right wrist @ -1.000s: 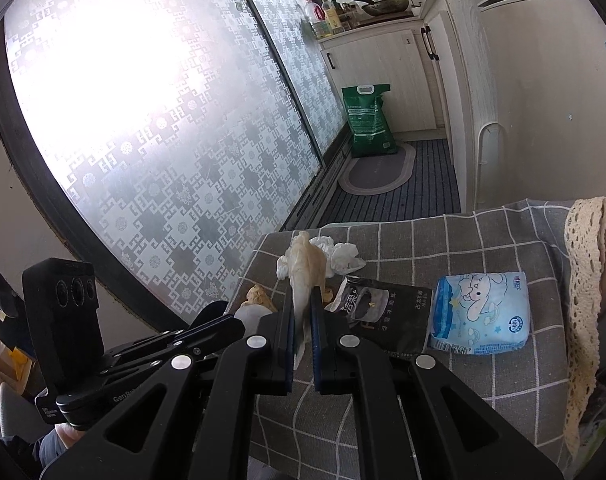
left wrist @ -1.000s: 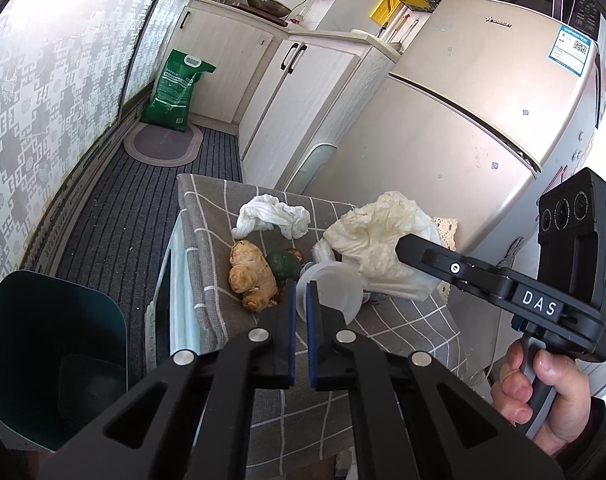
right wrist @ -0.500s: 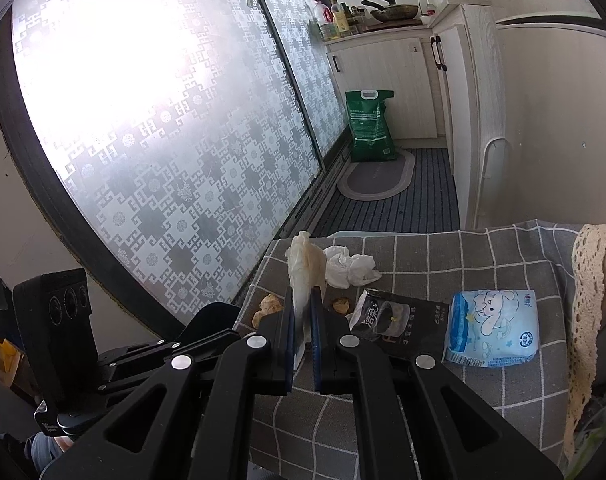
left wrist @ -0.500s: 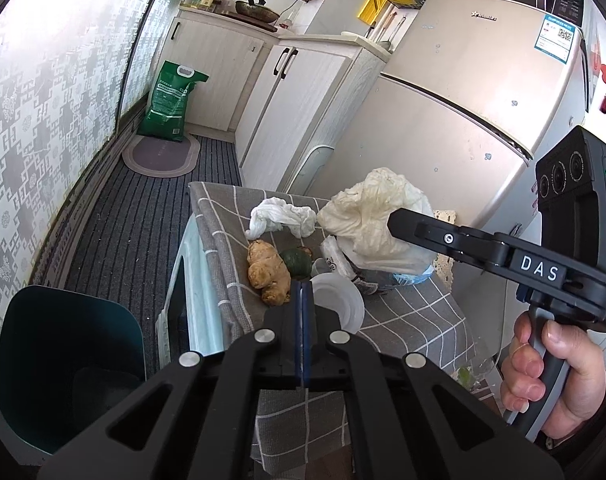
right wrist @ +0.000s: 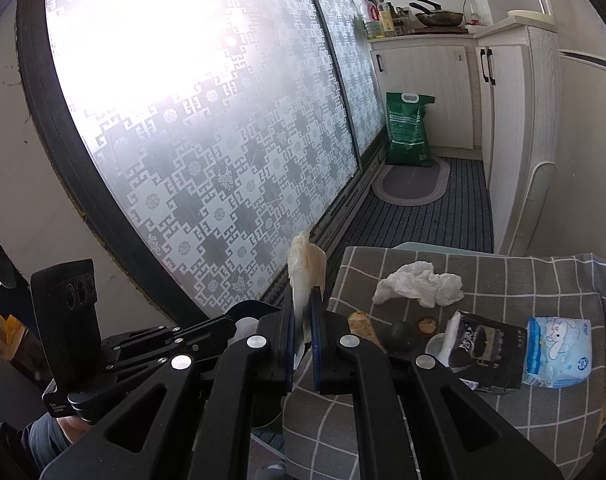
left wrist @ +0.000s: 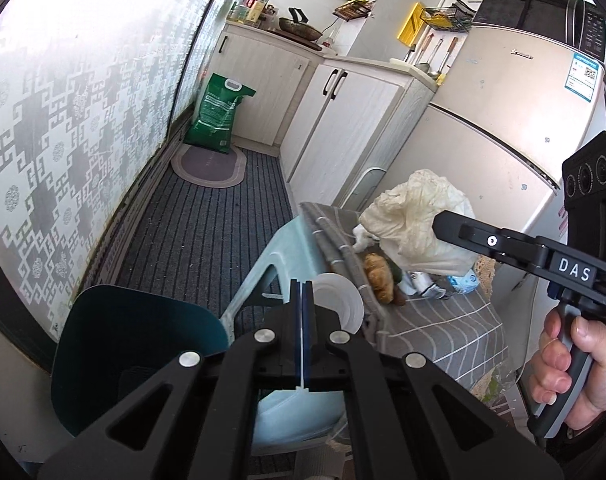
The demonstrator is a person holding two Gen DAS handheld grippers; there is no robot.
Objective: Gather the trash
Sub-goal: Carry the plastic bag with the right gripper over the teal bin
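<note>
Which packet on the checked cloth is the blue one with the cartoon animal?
The blue tissue packet, nearest the lace edge of the checked cloth. The black packet beside it is dark and has no cartoon.

I see the desk [right wrist: 503, 432] under a grey checked cloth. On it lie a crumpled white tissue [right wrist: 419, 283], a ginger root [left wrist: 379, 277], a dark green fruit [right wrist: 401, 335], a black packet [right wrist: 487, 354] and a blue tissue pack [right wrist: 559, 352].

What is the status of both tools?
Left tool shut on white lid. Right tool shut on crumpled wrapper. Teal bin below, unobstructed.
</note>
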